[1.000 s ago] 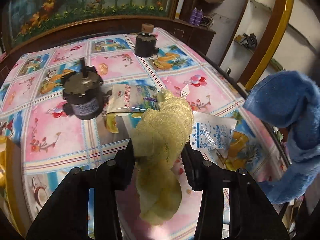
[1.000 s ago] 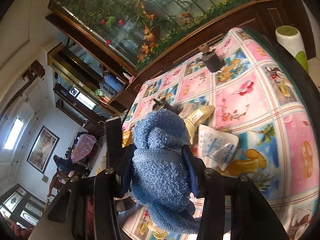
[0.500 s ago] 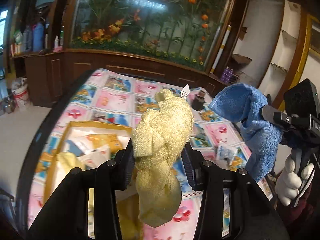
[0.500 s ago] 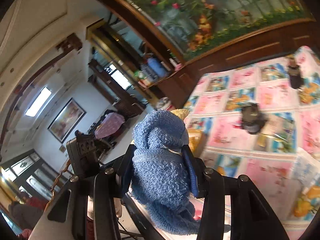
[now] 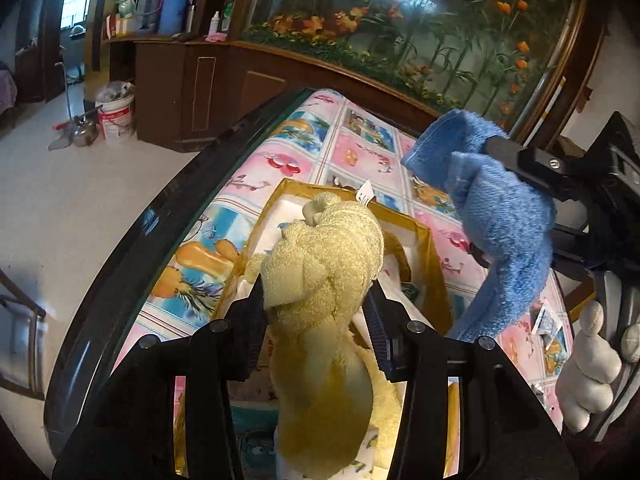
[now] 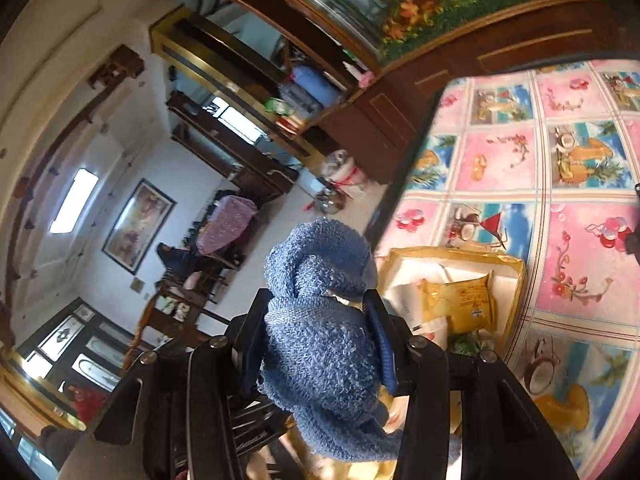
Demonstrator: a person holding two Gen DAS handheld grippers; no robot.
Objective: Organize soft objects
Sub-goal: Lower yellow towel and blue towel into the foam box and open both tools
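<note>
A knotted yellow towel [image 5: 324,256] sits between the pads of my left gripper [image 5: 316,292]; the jaws are opening slightly, but the pads still press on it. It hangs over a gold-rimmed box [image 5: 434,264] that holds packets and another yellowish cloth. A blue towel [image 5: 504,216] dangles to the right over the box's far corner. In the right wrist view my right gripper [image 6: 316,312] is shut on this blue towel [image 6: 320,344], just left of the gold-rimmed box [image 6: 516,280].
The box stands near the dark rounded edge [image 5: 160,216] of the table with its pink and blue cloth [image 5: 360,148]. A yellow packet [image 6: 460,300] lies inside the box. A white-gloved hand [image 5: 588,368] holds the right tool. Beyond the edge are floor, a bucket [image 5: 116,114] and cabinets.
Both grippers swung left with their towels, from above the packets and motors in the table's middle to over the gold box at its edge. The blue towel now hangs closer to the yellow one.
</note>
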